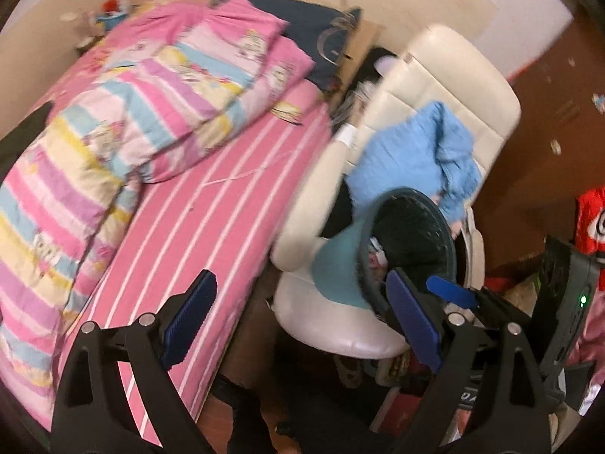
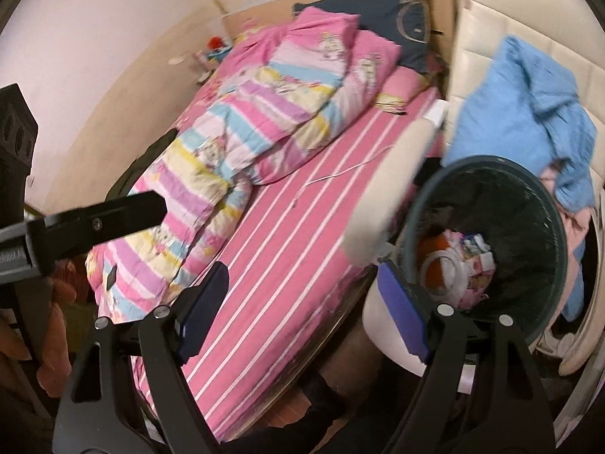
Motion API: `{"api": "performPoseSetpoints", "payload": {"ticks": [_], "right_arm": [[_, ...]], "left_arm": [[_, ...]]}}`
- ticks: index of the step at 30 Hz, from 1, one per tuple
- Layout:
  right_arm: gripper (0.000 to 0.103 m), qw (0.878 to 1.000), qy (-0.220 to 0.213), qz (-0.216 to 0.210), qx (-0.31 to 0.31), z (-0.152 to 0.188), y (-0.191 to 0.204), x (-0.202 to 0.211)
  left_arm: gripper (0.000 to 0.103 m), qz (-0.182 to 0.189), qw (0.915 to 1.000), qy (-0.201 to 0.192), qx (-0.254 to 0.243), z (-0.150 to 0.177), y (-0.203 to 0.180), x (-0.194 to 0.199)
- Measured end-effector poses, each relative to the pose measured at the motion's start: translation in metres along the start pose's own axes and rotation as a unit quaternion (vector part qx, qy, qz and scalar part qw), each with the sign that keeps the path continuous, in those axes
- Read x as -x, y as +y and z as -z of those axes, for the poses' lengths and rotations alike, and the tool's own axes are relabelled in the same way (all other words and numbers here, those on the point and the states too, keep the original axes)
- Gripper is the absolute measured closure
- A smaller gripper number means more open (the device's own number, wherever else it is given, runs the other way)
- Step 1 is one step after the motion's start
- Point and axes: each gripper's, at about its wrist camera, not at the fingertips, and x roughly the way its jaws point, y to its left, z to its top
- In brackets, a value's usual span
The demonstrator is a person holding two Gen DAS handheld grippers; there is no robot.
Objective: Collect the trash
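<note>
- Sitting tilted on the white chair [image 2: 382, 204], the bin [image 2: 487, 238] shows its open mouth to both cameras; inside lie wrappers and an orange piece of trash [image 2: 459, 261], low against the lower wall.
- The bin looks like light, stiff plastic with a thin rim; my guess is it would tip or roll easily, so the rim edge nearest the tongs seems the best place to pinch. The trash inside looks light, crumpled and soft, and could spill if the bin tips further.
- The right gripper [image 2: 302, 310] is spread wide with nothing between its pads; its right finger [image 2: 401, 314] sits just beside the bin's lower rim, though whether it touches is unclear.
- The left gripper [image 1: 298, 317] is also wide open and empty, held over the bed edge, its right finger near the bin [image 1: 408, 242] in that view.
- A blue cloth [image 2: 525, 113] is draped over the chair back right behind the bin and could snag the rim.
- Beyond lie the pink striped bed [image 2: 287, 249], a striped quilt [image 2: 242, 128] and a dark pillow [image 2: 382, 15]; a thin white cord [image 2: 340, 172] runs across the sheet.
- Both views are motion-blurred.
</note>
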Motion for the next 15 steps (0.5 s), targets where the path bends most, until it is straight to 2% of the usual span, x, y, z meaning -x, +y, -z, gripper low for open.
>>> {"api": "performPoseSetpoints", "payload": {"ticks": [3, 7, 9, 11, 15], "right_arm": [[0.022, 1.000, 0.012, -0.009, 0.027, 0.004, 0.031, -0.011], [0.021, 0.997, 0.036, -0.023, 0.067, 0.015, 0.076, -0.031], [0.020, 0.995, 0.049, -0.030, 0.086, 0.022, 0.098, -0.042], [0.020, 0.992, 0.062, -0.038, 0.105, 0.028, 0.118, -0.053], [0.019, 0.984, 0.086, -0.052, 0.145, 0.044, 0.160, -0.075]], "left_arm": [[0.014, -0.005, 0.9996, -0.013, 0.025, 0.014, 0.030, 0.014], [0.014, -0.033, 0.9972, -0.024, 0.062, 0.042, 0.075, 0.028], [0.005, -0.069, 0.9949, -0.023, 0.071, 0.057, 0.093, 0.032], [0.005, -0.099, 0.9917, -0.028, 0.076, 0.075, 0.114, 0.040], [0.005, -0.094, 0.9877, -0.028, 0.121, 0.107, 0.157, 0.053]]}}
